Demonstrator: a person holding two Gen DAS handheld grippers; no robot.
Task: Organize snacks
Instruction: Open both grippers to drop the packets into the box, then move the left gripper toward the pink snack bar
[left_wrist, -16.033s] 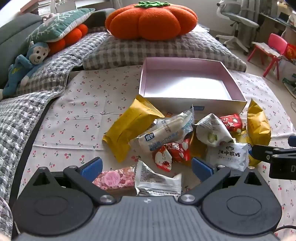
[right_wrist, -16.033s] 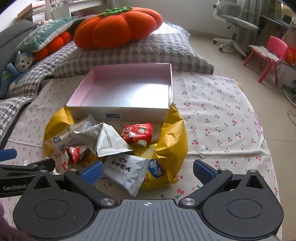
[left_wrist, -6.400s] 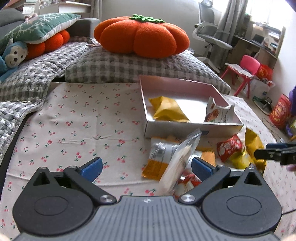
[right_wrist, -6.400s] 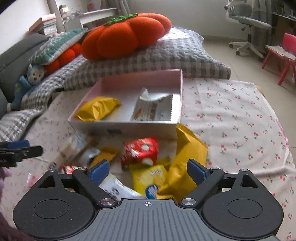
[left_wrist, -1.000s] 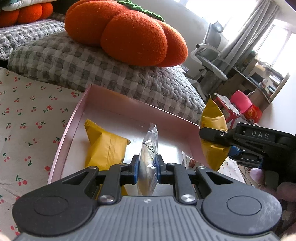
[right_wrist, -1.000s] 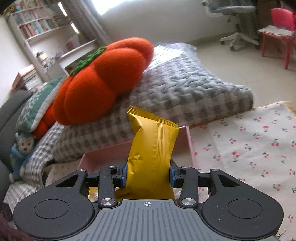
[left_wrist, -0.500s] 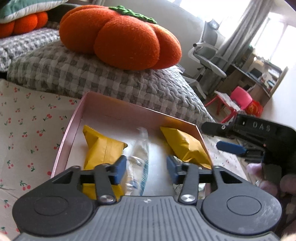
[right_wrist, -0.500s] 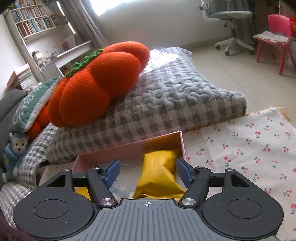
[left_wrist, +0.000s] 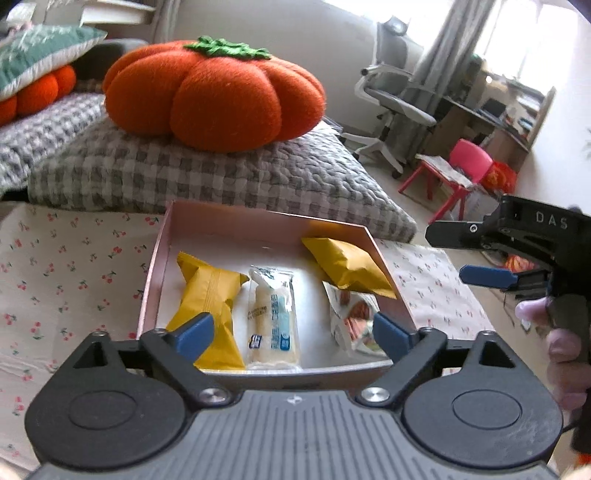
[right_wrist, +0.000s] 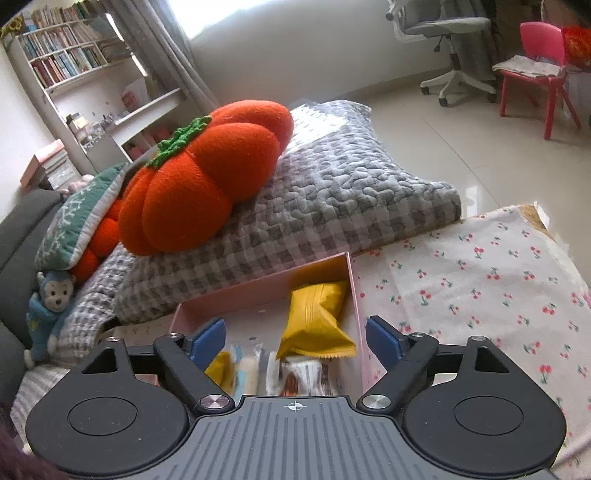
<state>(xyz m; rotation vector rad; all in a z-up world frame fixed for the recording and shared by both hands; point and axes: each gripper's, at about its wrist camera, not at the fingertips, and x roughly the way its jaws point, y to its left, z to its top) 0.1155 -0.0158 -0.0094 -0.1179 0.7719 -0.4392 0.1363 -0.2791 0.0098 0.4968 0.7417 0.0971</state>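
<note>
A plush orange pumpkin cushion (left_wrist: 212, 96) tops a grey checked quilt (left_wrist: 207, 177); below, a shallow pink cardboard box (left_wrist: 157, 258) on cherry-print cloth (left_wrist: 74, 251) holds two yellow foil packets (left_wrist: 210, 295), a clear white-and-blue wrapper (left_wrist: 273, 314) and a crumpled printed sachet (left_wrist: 351, 314); the left gripper (left_wrist: 291, 332) and right gripper (right_wrist: 295, 338) hover above, jaws opening, gripping nothing.

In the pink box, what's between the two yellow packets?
Left wrist view: a clear-wrapped white snack bar lies flat between the left yellow packet and right yellow packet.

Cherry-print cloth (left_wrist: 74, 258), pink box (left_wrist: 155, 266) on it, checked cushion (left_wrist: 207, 177) behind
</note>
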